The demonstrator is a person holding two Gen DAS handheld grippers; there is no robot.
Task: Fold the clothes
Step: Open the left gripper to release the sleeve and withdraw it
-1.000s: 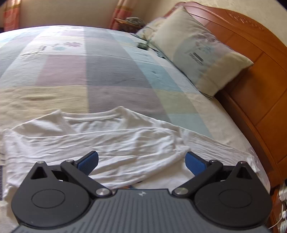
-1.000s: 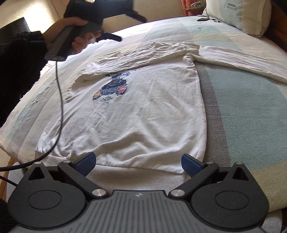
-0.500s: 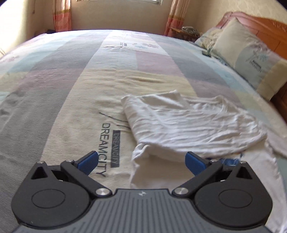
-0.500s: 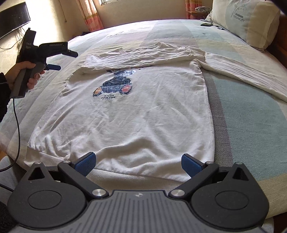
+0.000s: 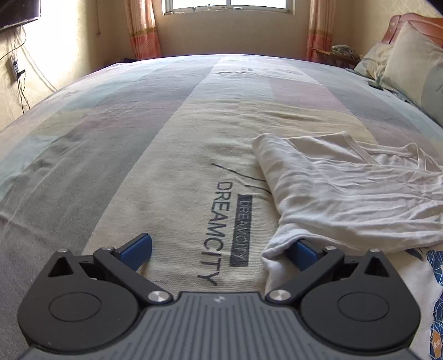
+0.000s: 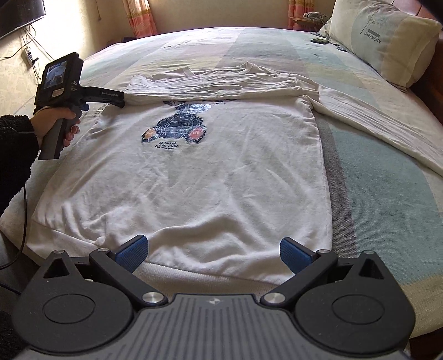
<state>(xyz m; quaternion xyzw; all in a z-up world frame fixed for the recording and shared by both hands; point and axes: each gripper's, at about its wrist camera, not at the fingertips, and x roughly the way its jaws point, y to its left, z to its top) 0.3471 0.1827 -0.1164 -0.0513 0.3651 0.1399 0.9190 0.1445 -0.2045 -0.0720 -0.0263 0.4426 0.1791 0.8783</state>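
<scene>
A white long-sleeved shirt [image 6: 221,171] with a dark graphic [image 6: 177,127] lies face up on the bed. One sleeve [image 6: 221,83] is folded across the chest below the collar; the other sleeve [image 6: 387,130] trails off to the right. My left gripper [image 5: 220,252] is open, low at the shirt's shoulder [image 5: 346,191], and its right pad [image 5: 303,253] sits under the cloth edge. In the right wrist view a hand [image 6: 55,121] holds that left gripper [image 6: 117,100] at the shoulder. My right gripper [image 6: 213,253] is open at the hem, holding nothing.
The patchwork bedspread [image 5: 138,144] has "DREAMCITY" printed on it. Pillows [image 6: 384,38] lean on the wooden headboard [image 5: 409,22] at the right. A dark phone [image 6: 318,40] lies near them. A window and curtains [image 5: 144,27] stand beyond the bed; a cable [image 6: 22,229] hangs at the left.
My left gripper swung from over the collar, facing the headboard, to the shirt's shoulder and dropped close to the bedspread. The right gripper stayed at the hem, open.
</scene>
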